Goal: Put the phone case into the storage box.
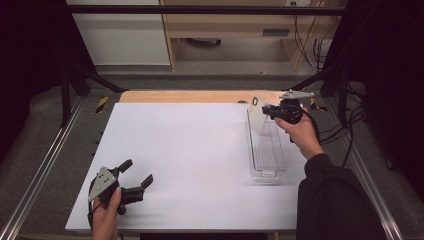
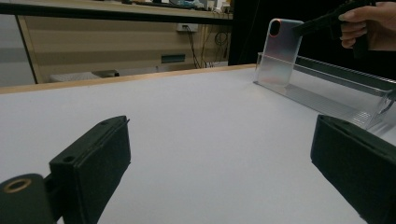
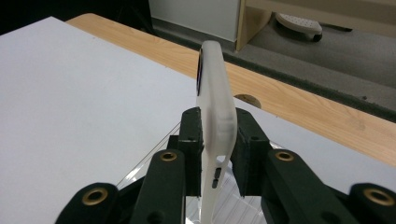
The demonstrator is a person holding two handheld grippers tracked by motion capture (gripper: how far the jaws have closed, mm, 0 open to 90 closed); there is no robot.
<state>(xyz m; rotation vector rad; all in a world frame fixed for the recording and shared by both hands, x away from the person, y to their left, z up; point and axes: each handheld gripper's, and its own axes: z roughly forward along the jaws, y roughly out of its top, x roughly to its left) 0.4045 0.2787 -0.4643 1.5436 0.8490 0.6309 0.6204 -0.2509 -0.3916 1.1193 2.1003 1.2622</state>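
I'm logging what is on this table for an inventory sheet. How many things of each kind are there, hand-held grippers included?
Phone case: 1, clear, clamped in the right hand-held gripper
Clear slotted rack: 1
Hand-held gripper: 2, with the left hand-held gripper open and holding nothing
Total: 4

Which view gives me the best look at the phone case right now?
The left gripper view: the phone case shows its whole broad face and camera cutout, standing at the clear tray. The right gripper view shows it edge-on between the jaws; the high view shows it small.
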